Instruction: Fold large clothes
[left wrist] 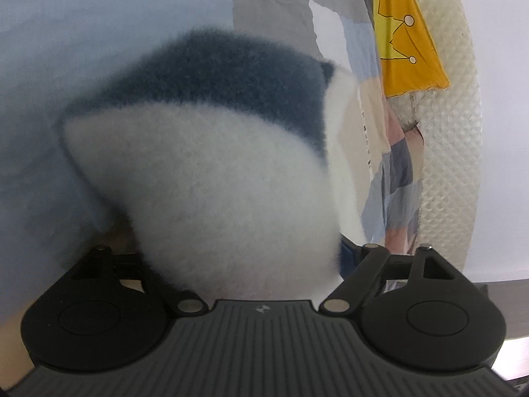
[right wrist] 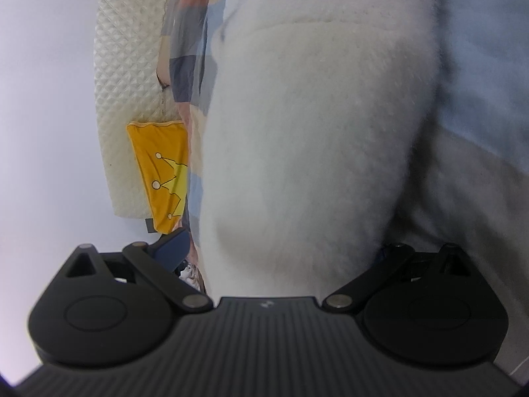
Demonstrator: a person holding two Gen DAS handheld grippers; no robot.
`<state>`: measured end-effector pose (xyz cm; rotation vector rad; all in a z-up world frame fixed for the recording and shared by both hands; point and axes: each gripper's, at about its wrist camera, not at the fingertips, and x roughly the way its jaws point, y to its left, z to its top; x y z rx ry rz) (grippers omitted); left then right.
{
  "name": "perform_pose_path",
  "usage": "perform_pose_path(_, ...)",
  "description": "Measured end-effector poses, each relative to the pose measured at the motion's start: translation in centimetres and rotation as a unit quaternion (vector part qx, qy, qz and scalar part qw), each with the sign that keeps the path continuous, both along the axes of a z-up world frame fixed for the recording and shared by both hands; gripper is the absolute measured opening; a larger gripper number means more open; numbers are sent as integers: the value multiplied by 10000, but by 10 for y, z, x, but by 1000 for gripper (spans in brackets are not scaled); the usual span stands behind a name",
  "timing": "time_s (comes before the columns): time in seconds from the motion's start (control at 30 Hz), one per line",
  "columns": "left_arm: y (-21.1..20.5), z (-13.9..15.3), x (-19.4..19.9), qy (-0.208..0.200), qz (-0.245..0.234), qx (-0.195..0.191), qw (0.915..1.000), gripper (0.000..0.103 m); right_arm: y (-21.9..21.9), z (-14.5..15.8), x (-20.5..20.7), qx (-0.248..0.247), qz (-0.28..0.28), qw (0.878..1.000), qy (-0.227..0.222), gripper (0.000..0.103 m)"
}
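A thick fluffy garment (left wrist: 211, 178), white with a dark blue band, bulges up between the jaws of my left gripper (left wrist: 251, 251) and hides its left finger. Only a sliver of the blue right finger (left wrist: 347, 254) shows at the fleece's edge. The jaws stand wide, with no visible squeeze on the fleece. In the right wrist view the white fleece (right wrist: 307, 139) fills the gap of my right gripper (right wrist: 281, 248). Its blue left finger (right wrist: 172, 248) stands a little apart from the cloth, and the right finger is hidden behind it.
A pale blue-grey sheet (left wrist: 82, 49) lies behind the garment. A patchwork quilt (left wrist: 353, 33), an orange cloth with a yellow crown (left wrist: 406, 43) and a cream quilted mattress edge (left wrist: 463, 132) stand beyond. All of them show again in the right wrist view, with the sheet (right wrist: 479, 66) on the right.
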<state>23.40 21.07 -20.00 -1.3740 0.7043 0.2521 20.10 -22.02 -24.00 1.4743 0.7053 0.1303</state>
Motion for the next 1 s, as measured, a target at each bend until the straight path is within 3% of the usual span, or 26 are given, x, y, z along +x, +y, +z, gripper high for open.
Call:
perform_pose_path(0.1,-1,1,-2,64,18,146,9999,72,3,1,3,-170,35,9999,-1,99)
perform_pose_path(0.17,0,6,-1,199,-91,422,9989,63,4,2,7,-346,81,9994,56,85)
perform_pose_path(0.2,-1,11,2,227,-109,574,9980,60,5,4,8,-473,124,9988,67,82)
perform_pose_path(0.3,-4,21,8,261,-159,854,9959,56,6,5,10,-639,178,9978,52,67)
perform_pose_path(0.47,-2,29,7,195,-268,916,9952,52,8,17,12,-1052,256,9941,-108,45)
perform_pose_path(0.67,-4,58,12,-3,-456,1357,9897,51,8,39,13,-975,416,9926,-586,34)
perform_pose_path(0.8,-1,88,20,-141,-690,1630,9841,50,8,63,16,-1106,654,9881,-843,32)
perform_pose_path(1.0,-19,140,37,-350,-1005,1880,9764,50,-10,90,23,-895,684,9876,-1091,32)
